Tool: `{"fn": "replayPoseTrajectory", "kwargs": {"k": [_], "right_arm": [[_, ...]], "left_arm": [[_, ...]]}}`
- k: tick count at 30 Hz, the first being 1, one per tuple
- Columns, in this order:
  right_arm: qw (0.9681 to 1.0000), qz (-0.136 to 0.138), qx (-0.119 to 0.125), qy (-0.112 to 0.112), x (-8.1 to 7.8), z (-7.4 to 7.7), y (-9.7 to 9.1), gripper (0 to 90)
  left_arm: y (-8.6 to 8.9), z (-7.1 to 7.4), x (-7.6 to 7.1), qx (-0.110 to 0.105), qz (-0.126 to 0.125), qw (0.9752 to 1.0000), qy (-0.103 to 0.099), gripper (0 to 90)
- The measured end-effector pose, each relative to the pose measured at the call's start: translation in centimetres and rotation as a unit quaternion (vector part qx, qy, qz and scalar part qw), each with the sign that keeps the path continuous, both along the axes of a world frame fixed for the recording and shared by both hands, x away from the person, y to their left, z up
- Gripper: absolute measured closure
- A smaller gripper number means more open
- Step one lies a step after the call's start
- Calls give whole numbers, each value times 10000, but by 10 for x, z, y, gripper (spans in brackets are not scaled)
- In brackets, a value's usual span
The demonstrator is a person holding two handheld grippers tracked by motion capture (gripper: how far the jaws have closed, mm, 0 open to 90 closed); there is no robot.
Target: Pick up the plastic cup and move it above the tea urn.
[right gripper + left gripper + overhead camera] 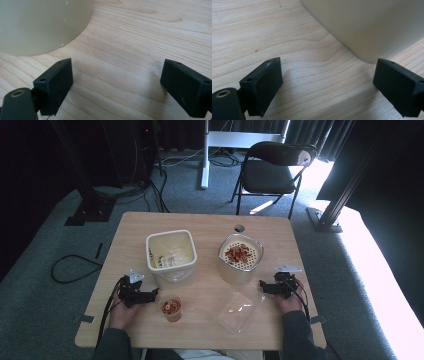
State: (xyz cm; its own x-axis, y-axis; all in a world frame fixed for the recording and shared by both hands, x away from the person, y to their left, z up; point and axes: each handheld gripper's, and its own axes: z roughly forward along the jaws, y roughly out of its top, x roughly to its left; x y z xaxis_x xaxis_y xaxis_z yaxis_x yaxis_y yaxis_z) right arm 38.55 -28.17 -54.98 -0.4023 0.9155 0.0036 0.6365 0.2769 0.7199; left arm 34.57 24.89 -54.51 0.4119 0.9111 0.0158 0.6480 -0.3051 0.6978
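Room: grey carpet, dark curtains, a black folding chair (275, 167) beyond the wooden table (150, 222), sunlight falling on the floor at the right.
Square tub: a cream container (171, 257) stands left of centre, open at the top, something pale inside that I cannot make out.
Round tub: a cream container (240, 259) right of centre carries a perforated insert with red pieces heaped on it.
Small cup: a clear cup (171, 308) of red and orange bits sits near the front edge, just beside the left gripper.
Clear lid: a transparent lid (236, 310) lies flat at front right.
Left gripper (154, 294): held low over the table, jaws spread wide with nothing between them, the square tub's corner ahead.
Right gripper (262, 286): held low beside the round tub, jaws wide apart, bare wood between them.
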Motion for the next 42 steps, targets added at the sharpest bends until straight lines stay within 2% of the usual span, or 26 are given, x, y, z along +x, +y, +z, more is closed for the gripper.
{"fn": "replayPoseTrajectory", "kwargs": {"k": [10,12,14,18,20,22,27,28,29,30,33,34,35,38,41,42], "right_arm": [[10000,3,-2,29,-2,0,0,107],[9999,-114,-32,104,-5,5,-1,243],[9997,-181,-122,90,-7,8,-2,276],[9996,-209,-31,-178,-19,23,-3,355],[9994,-167,76,-308,-25,33,-3,406],[9988,-109,194,-442,-33,43,-2,419],[9957,292,548,-683,-54,67,9,454],[9957,292,548,-683,-54,67,9,454],[9948,429,631,-668,-58,71,13,454],[9929,713,732,-608,-63,75,24,458],[9906,1047,700,-540,-66,76,40,481],[9906,1047,700,-540,-66,76,40,481],[9908,1162,552,-416,-62,71,50,505],[9902,1331,409,-100,-52,60,58,552],[9906,1328,327,-17,-50,56,60,565],[9906,1347,244,68,-48,53,62,600]], "left_arm": [[0,0,0,-2,-5,10000,2,93],[0,0,0,0,-5,10000,4,93],[0,0,0,-1,-8,10000,2,93],[0,0,0,-1,-5,10000,3,93],[0,0,0,-1,-4,10000,2,93],[0,0,0,-1,-6,10000,-1,93],[0,0,1,4,-5,10000,0,93],[0,0,1,4,-5,10000,0,93],[0,0,1,4,-5,10000,0,93],[0,0,1,1,-5,10000,-1,93],[0,0,1,5,-6,10000,1,93],[0,0,1,5,-6,10000,1,93],[0,0,1,5,-6,10000,1,93],[0,0,1,2,-6,10000,-1,93],[0,0,1,0,-5,10000,-1,93],[0,0,1,2,-5,10000,0,93]]}}
